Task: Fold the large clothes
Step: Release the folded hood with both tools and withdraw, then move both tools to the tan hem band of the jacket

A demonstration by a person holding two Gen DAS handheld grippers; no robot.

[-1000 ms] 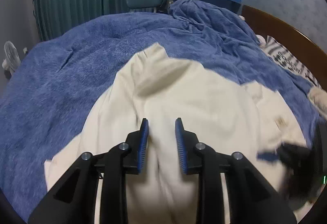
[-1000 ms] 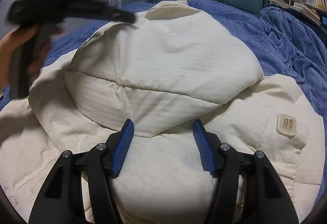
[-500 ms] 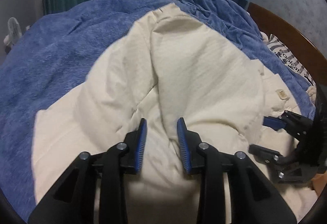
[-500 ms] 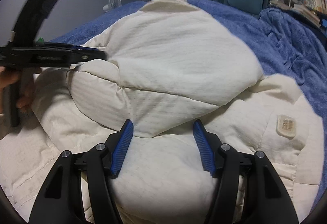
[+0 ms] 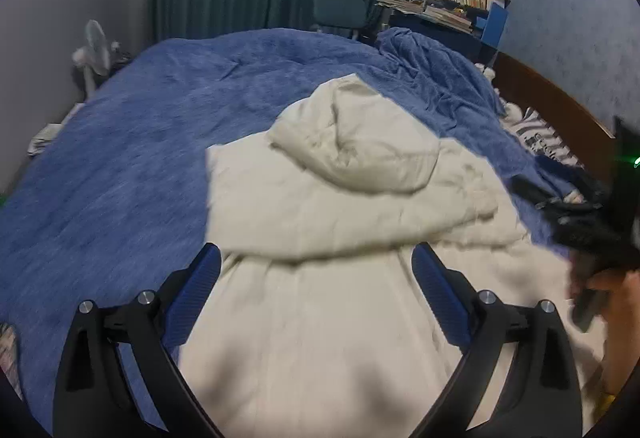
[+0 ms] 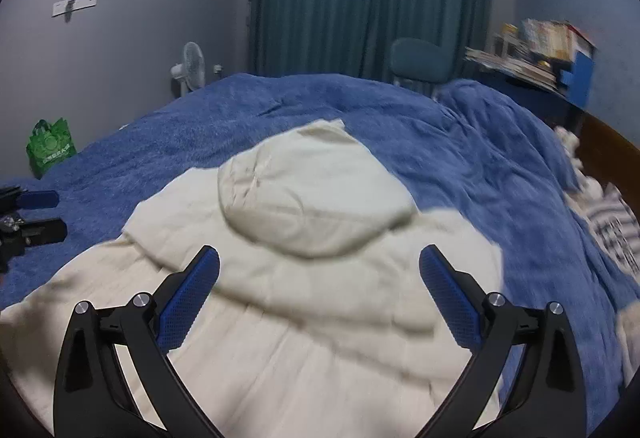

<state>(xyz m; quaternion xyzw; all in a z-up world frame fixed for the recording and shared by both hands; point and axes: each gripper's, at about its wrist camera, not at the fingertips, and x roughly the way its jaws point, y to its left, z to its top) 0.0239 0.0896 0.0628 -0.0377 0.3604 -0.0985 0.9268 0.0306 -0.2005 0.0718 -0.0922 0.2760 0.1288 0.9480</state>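
A cream padded hooded jacket (image 5: 340, 238) lies on the blue blanket (image 5: 120, 158), its hood (image 5: 360, 146) folded down onto the back. It also shows in the right wrist view (image 6: 300, 298), with the hood (image 6: 312, 198) on top. My left gripper (image 5: 316, 270) is open and empty above the jacket's lower part. My right gripper (image 6: 319, 270) is open and empty above the jacket, just below the hood. The right gripper shows blurred at the right edge of the left wrist view (image 5: 580, 214). The left gripper shows at the left edge of the right wrist view (image 6: 28, 218).
The blue blanket (image 6: 460, 158) covers the whole bed, bunched at the far right. A striped cloth (image 6: 616, 230) lies by the wooden headboard (image 5: 560, 106). A chair (image 6: 420, 62), a desk with books (image 6: 532, 54), a fan (image 6: 188, 70) and a green bag (image 6: 50, 146) stand beyond the bed.
Both grippers have opened wide and pulled back and up from the jacket. The hood now lies flat on the jacket's back. The left gripper let go of the fabric.
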